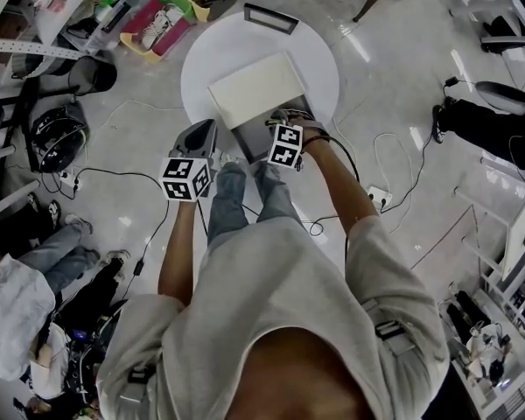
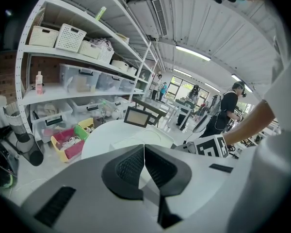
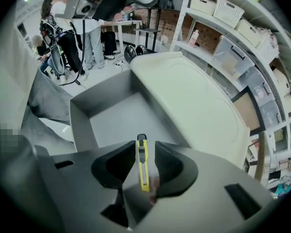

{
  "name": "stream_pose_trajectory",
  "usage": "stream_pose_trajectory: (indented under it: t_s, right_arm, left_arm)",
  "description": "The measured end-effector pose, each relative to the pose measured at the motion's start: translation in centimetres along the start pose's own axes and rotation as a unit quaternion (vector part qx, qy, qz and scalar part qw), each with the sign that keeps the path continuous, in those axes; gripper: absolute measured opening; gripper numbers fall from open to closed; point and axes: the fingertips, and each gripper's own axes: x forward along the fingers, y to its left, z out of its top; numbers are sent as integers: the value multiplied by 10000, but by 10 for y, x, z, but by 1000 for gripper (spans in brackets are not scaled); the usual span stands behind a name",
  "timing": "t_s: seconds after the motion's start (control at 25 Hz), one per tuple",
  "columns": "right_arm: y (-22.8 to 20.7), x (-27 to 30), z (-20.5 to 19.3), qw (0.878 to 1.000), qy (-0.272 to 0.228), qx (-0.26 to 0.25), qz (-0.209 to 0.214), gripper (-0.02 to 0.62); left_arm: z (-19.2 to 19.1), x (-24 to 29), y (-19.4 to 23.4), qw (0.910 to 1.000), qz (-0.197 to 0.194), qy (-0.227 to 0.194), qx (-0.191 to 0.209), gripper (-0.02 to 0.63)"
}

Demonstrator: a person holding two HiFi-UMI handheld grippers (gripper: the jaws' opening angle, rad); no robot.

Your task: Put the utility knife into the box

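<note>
Right gripper [image 3: 144, 150] above grey open box [image 3: 116, 120], frame centre — jaws apart, slim yellow utility knife [image 3: 143, 174] loose between, apparently for dropping in; left gripper [image 2: 144, 152] closed, empty.

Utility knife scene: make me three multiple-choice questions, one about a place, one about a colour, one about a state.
1. Where is the utility knife?
A. On the floor
B. Between the right tongs, over the open box
C. On a shelf

2. What colour is the knife's body?
A. Yellow
B. Red
C. Blue

3. How do the left tongs stand?
A. Wide apart
B. Clamped on the knife
C. Closed together, nothing between them

Answers:
1 B: the right gripper view shows it in the gap between the parted tongs, with the grey box beyond.
2 A: its body is bright yellow with a dark tip.
3 C: the left gripper view shows the pads meeting with nothing between them.
</note>
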Motion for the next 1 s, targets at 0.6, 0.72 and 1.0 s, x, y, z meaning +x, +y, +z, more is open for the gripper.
stream_pose_trajectory:
  t_s: [0.6,0.72,1.0]
  right_arm:
    - [-14,-49,-2,9799,-951,1628,-652,44]
    - [-22,-58,-6,9600,-1206,2419,-734,35]
    - [-43,-83,-27,8630,-2037,4538,-882,29]
  left_arm:
    - [5,9,-16,9998,-153,-12,113,20]
    - [6,11,-18,9997,-182,-18,137,20]
    - [10,13,-23,9996,-228,-42,185,20]
